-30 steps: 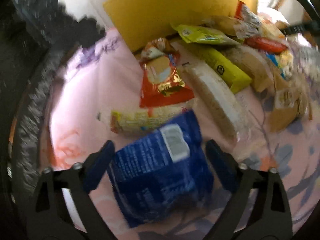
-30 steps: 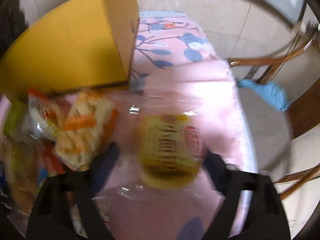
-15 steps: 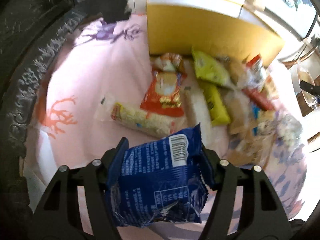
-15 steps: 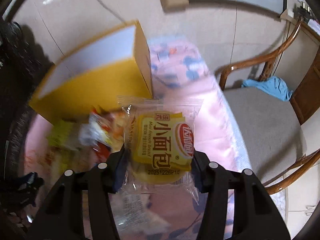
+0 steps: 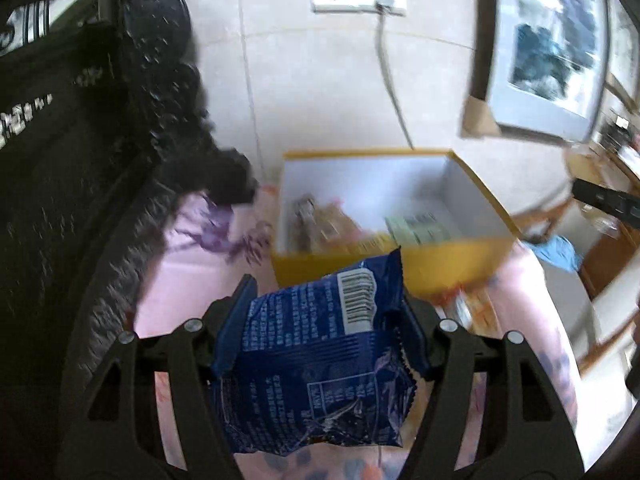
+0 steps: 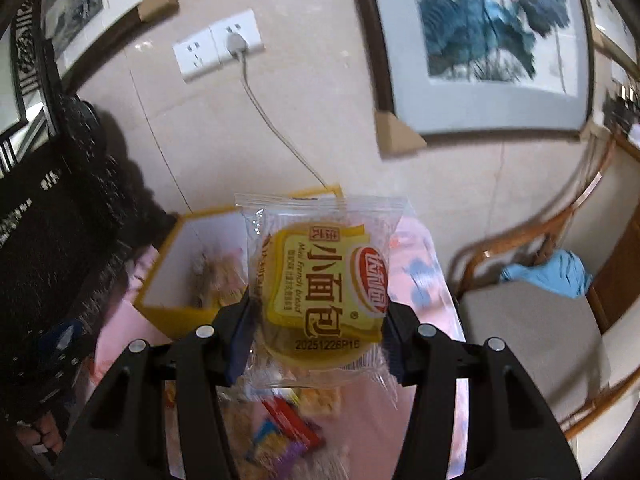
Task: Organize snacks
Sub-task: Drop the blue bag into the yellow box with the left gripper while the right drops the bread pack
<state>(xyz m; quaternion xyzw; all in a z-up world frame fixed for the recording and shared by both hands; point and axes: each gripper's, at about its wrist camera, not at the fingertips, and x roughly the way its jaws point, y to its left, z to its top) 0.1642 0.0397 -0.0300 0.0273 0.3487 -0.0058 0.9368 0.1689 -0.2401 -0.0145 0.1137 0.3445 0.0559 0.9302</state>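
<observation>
My left gripper is shut on a dark blue snack bag and holds it in the air in front of the open yellow box. The box has white inner walls and several snack packs inside. My right gripper is shut on a clear-wrapped yellow mini French bread pack, held up above the table. The same yellow box lies behind and left of it. Loose snacks lie on the pink tablecloth below the right gripper.
A pink floral tablecloth covers the table. A dark carved chair back stands at the left. A wooden chair with a blue cloth stands at the right. The wall behind holds a socket and framed pictures.
Both grippers have closed on their packs and lifted them off the table. Both views have tilted up, so the box's open inside and the wall now show.
</observation>
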